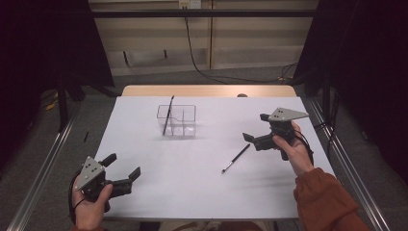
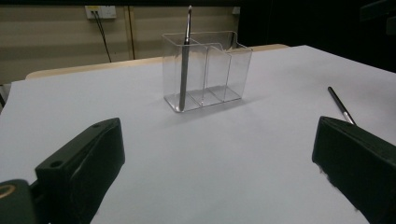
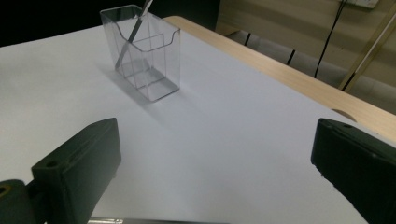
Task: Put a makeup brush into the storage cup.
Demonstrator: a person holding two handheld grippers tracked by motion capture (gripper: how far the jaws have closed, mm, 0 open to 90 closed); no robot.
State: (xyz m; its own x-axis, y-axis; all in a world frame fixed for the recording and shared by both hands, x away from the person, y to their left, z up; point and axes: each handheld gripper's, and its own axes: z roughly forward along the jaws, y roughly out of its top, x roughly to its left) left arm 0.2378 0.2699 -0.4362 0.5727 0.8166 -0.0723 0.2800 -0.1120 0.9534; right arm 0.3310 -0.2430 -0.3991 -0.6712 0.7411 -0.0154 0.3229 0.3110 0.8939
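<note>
Jaws spread on both: left gripper [image 1: 123, 167] lower left, right gripper [image 1: 256, 128] right of centre; pen [image 1: 235, 158] lies centre-right, holder [image 1: 176, 120] upper centre.

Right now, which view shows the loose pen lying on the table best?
The high view: the whole pen lies flat near the right hand-held gripper. The left gripper view shows part of it, cut off by a jaw.

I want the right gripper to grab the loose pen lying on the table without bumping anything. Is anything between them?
Nothing visible stands between them. The right gripper is open, and the pen lies just beside it on the bare white table. The clear organizer stands well off.
</note>
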